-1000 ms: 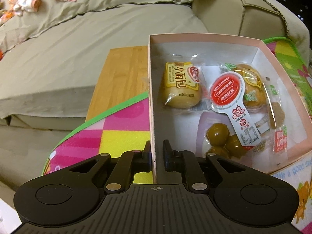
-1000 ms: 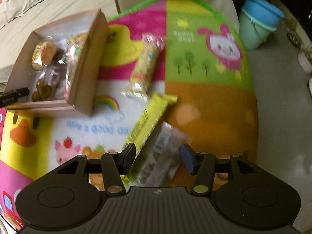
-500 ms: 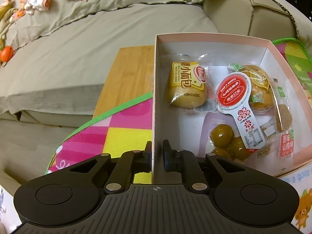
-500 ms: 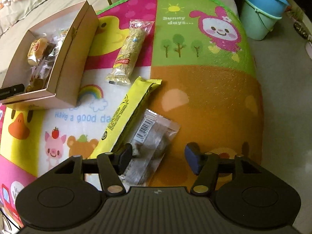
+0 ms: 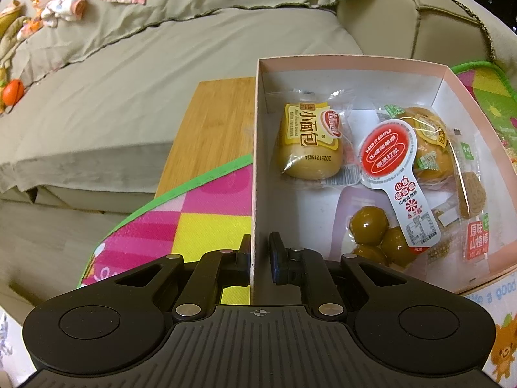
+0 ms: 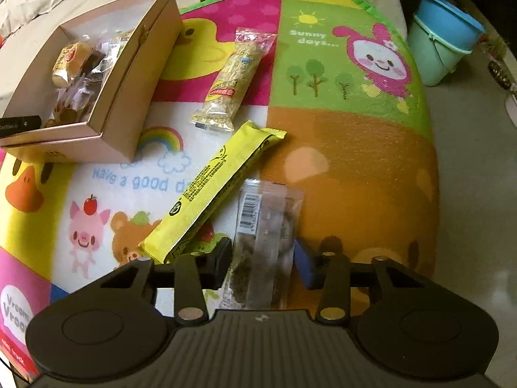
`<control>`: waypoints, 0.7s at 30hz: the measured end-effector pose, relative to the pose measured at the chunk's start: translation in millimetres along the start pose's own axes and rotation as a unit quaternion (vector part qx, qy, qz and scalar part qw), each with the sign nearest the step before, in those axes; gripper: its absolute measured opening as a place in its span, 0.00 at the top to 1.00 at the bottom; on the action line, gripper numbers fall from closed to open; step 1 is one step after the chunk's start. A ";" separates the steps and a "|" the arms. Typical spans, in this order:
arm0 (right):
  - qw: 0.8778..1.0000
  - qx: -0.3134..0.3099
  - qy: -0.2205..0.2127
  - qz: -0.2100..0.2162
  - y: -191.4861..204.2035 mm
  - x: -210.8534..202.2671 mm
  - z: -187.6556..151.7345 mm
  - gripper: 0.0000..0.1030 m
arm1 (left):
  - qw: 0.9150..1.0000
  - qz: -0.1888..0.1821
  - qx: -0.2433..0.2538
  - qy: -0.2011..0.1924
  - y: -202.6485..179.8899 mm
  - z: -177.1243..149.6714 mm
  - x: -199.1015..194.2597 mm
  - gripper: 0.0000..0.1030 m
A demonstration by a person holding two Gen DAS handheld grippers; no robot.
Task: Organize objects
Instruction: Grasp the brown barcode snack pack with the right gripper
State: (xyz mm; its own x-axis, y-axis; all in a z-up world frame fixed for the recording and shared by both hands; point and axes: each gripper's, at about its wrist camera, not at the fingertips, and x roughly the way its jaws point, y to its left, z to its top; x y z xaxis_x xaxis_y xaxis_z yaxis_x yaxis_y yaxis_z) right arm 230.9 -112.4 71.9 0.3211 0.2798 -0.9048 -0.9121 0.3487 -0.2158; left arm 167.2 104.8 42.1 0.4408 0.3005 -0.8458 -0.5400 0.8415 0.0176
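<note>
My left gripper (image 5: pixel 260 253) is shut on the left wall of a pink cardboard box (image 5: pixel 255 174). The box holds a wrapped small bread (image 5: pixel 308 142), a red-labelled hawthorn snack (image 5: pixel 391 152), glazed green-brown balls (image 5: pixel 371 226) and other packets. The box also shows in the right wrist view (image 6: pixel 119 97). My right gripper (image 6: pixel 262 260) is open, its fingers on either side of a clear packet of dark snack (image 6: pixel 263 245) lying on the mat. A yellow bar (image 6: pixel 213 190) and a grain bar (image 6: pixel 236 77) lie beside it.
A colourful cartoon play mat (image 6: pixel 349 148) covers a wooden table (image 5: pixel 210 129). A grey-green sofa (image 5: pixel 129 80) stands behind, with clothes and toys at its far left. A blue and green bucket (image 6: pixel 442 45) stands on the floor at the right.
My right gripper has moved forward over the clear dark-snack packet and its fingers have narrowed around it. My left gripper has stayed shut on the box wall.
</note>
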 end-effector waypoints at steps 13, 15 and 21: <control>0.999 0.017 0.028 -0.028 42.1 -5.8 -20.8 0.64 | 1.000 -0.026 0.009 -0.002 7.2 -0.7 1.7 0.90; 0.998 0.025 0.037 -0.033 49.3 -7.5 -24.1 0.64 | 0.999 -0.031 0.011 -0.002 7.9 -0.5 2.2 0.90; 0.997 0.041 0.049 -0.043 75.7 -36.4 -36.4 0.65 | 0.999 -0.046 0.016 0.003 12.4 0.1 2.6 0.91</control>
State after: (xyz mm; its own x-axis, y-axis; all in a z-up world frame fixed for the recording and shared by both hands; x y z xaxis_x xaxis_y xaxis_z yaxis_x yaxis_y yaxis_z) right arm 140.9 -128.7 75.1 0.3667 0.1580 -0.9168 -0.8571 0.4405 -0.2669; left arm 161.7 116.1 40.2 0.4838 0.2179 -0.8476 -0.4736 0.8796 -0.0442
